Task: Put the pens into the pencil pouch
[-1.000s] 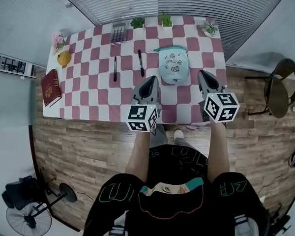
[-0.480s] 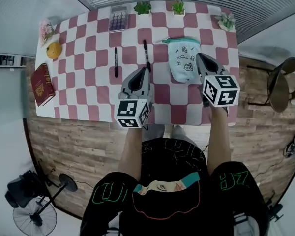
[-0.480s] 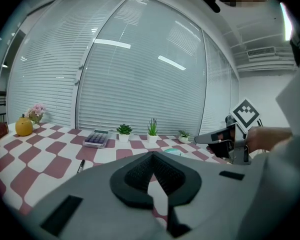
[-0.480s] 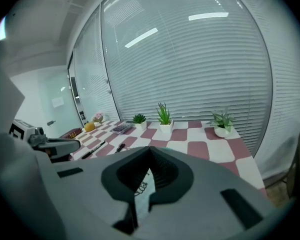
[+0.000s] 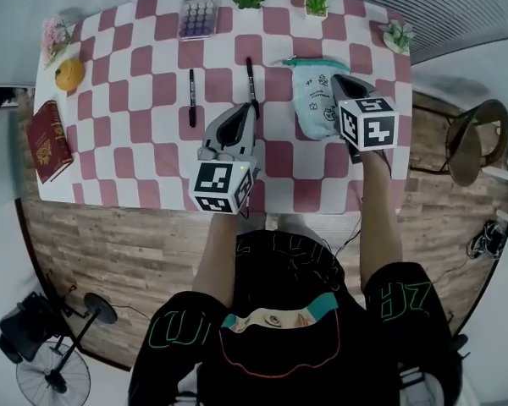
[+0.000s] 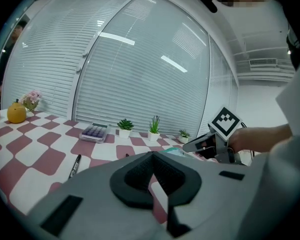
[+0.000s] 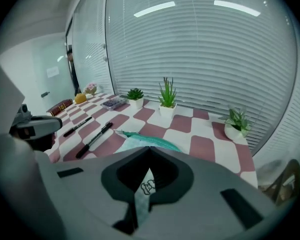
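On the pink-and-white checked table [image 5: 152, 142], 2 slim black pens [image 5: 191, 97] lie lengthwise, pointing away from you. One lies just beyond your left gripper [image 5: 244, 112], which is clenched and empty. Your right gripper [image 5: 337, 80], also clenched on nothing, hovers over the soft teal fabric pouch [image 5: 309, 104].

The person wears a black short-sleeved shirt [image 5: 279, 265] with green outlined lettering on both sleeves and a teal-and-red chest print. The grey left tongs [image 5: 248, 108] and right tongs [image 5: 337, 79] each bear a white cube [image 5: 222, 187] with black square markers.
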Demonstrator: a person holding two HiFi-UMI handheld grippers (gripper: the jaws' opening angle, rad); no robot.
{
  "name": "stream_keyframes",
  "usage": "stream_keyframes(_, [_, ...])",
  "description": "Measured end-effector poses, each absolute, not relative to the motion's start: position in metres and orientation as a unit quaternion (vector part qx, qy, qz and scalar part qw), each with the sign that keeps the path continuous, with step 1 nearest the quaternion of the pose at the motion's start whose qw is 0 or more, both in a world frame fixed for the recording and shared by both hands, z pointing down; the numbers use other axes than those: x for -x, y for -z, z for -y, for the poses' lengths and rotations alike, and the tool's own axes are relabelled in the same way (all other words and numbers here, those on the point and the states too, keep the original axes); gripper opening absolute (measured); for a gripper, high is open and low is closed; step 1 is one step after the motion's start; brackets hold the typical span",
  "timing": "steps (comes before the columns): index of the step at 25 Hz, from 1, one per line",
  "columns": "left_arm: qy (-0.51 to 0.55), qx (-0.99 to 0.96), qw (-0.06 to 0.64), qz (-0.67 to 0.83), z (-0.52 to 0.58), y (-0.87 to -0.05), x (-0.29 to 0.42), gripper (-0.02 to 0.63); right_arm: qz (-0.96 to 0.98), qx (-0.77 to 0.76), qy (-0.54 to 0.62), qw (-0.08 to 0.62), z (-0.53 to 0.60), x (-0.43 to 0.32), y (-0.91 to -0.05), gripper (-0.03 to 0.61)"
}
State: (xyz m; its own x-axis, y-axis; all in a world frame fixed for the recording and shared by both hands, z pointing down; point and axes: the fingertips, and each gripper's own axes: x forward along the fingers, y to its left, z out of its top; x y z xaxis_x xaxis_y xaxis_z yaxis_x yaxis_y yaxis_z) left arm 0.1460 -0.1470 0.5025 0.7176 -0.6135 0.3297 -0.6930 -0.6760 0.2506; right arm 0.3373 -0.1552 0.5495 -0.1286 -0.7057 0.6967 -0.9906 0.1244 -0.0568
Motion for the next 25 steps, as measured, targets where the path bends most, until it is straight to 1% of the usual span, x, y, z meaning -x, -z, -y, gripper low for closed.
stream_keyframes(5, [-0.102,-0.914,0.195,0.342,0.157,-0.508,-0.147,-0.003,0.68,-0.607,-0.292,0.288,0.159,-0.339,-0.567,-0.003])
stream_keyframes(6, [-0.099,-0.915,0.197,0.339,0.159,-0.509,-0.147,-0.003,0.678,-0.605,-0.3,0.29,0.16,-0.338,-0.57,0.054])
stream_keyframes(7, [-0.098,-0.916,0.199,0.335,0.161,-0.51,-0.147,-0.003,0.677,-0.6,-0.31,0.293,0.159,-0.336,-0.573,0.091])
stream_keyframes(8, [-0.096,-0.917,0.202,0.331,0.163,-0.511,-0.147,-0.003,0.675,-0.596,-0.318,0.296,0.159,-0.335,-0.576,0.114])
stream_keyframes(14, [-0.089,-0.923,0.214,0.308,0.174,-0.515,-0.15,-0.003,0.645,-0.607,-0.347,0.311,0.164,-0.337,-0.589,0.206])
stream_keyframes(19, [-0.082,-0.924,0.222,0.301,0.183,-0.515,-0.145,-0.003,0.625,-0.612,-0.362,0.322,0.167,-0.337,-0.598,0.221])
stream_keyframes(25, [-0.076,-0.924,0.229,0.298,0.189,-0.516,-0.139,-0.003,0.614,-0.61,-0.375,0.332,0.17,-0.335,-0.603,0.22])
